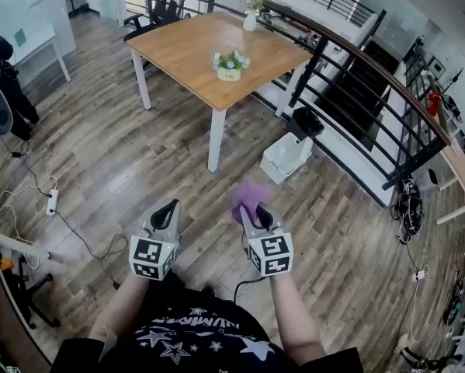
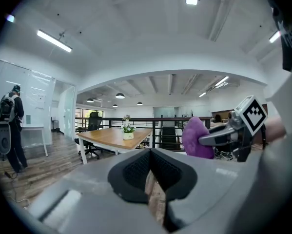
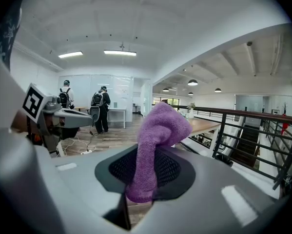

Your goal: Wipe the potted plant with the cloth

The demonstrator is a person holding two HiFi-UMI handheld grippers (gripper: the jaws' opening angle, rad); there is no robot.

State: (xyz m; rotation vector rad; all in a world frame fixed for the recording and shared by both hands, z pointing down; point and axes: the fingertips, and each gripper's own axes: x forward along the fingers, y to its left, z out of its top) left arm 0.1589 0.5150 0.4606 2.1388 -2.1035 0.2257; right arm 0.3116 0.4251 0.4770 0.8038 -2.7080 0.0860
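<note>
Close by, the right gripper [image 1: 252,213] is squeezing the purple cloth [image 1: 250,196], the left gripper [image 1: 167,213] is sitting clenched on nothing, and the potted plant [image 1: 230,64] is standing far off on the table [image 1: 178,49], so no wiping is happening yet.

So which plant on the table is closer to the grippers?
The low potted plant in the round white pot; the tall vase stands farther back.

Left gripper [image 1: 167,209]: jaws shut together with nothing between them; points forward, tipped slightly down.
Right gripper [image 1: 255,211]: jaws clamped on a purple cloth [image 1: 250,195] that stands up past the tips; tipped slightly down.
Forearms: left forearm [image 1: 122,311] and right forearm [image 1: 297,323] reach forward, side by side, apart.
</note>
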